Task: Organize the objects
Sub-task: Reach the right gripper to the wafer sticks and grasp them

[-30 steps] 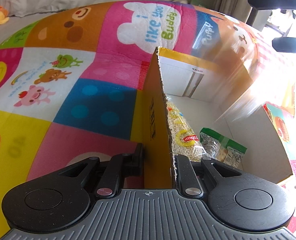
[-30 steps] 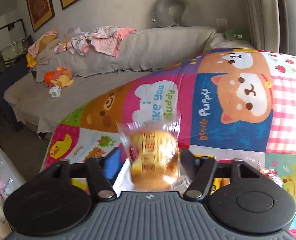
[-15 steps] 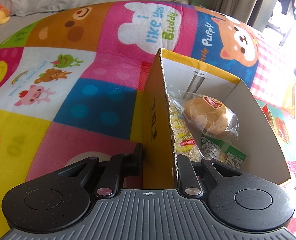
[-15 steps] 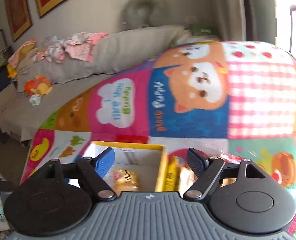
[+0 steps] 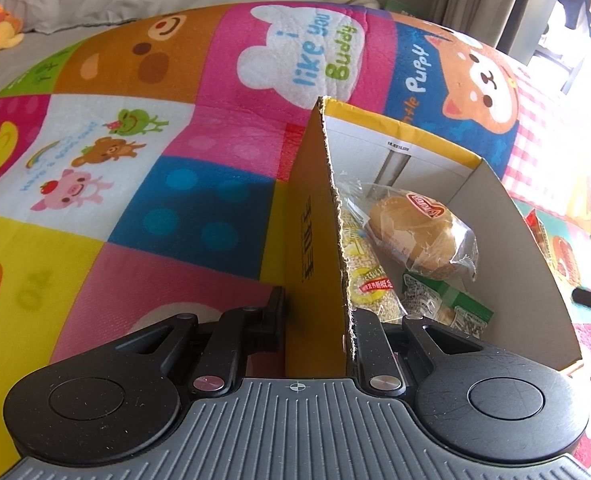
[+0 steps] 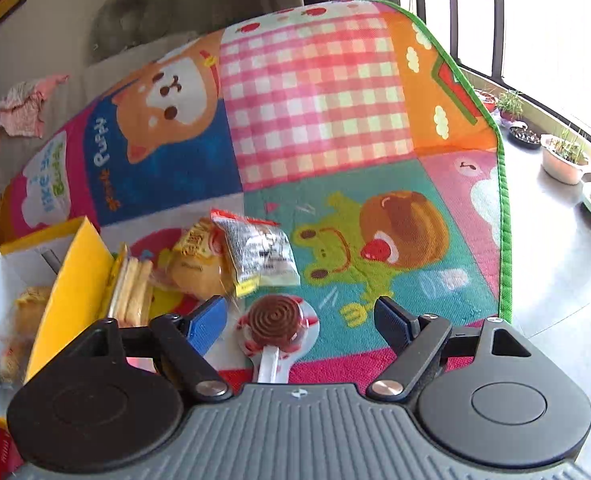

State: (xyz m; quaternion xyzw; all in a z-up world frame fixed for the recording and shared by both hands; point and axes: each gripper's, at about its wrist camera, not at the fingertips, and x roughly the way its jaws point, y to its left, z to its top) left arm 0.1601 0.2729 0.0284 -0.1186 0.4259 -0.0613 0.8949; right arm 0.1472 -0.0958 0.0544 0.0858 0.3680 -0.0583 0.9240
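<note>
My left gripper [image 5: 319,312] is shut on the near wall of the yellow cardboard box [image 5: 307,240], one finger outside and one inside. Inside the box lie a wrapped bun [image 5: 415,236], a bag of grains [image 5: 371,280] and a green pack [image 5: 447,308]. My right gripper [image 6: 301,316] hangs open over the play mat, with a brown spiral lollipop [image 6: 275,322] on the mat just below and between its fingers, untouched. A silver and red packet [image 6: 261,254], another wrapped bun [image 6: 193,268] and a biscuit pack [image 6: 131,292] lie beside the box [image 6: 67,280].
The colourful play mat [image 6: 315,120] covers the floor, and its green edge [image 6: 503,240] borders bare floor on the right. Potted plants [image 6: 563,156] stand by the window. A grey cushion with clothes [image 6: 19,108] runs along the far side.
The wrapped bun left my right gripper and now lies in the box. My right gripper swung right and down over the loose snacks. My left gripper stayed put on the box wall.
</note>
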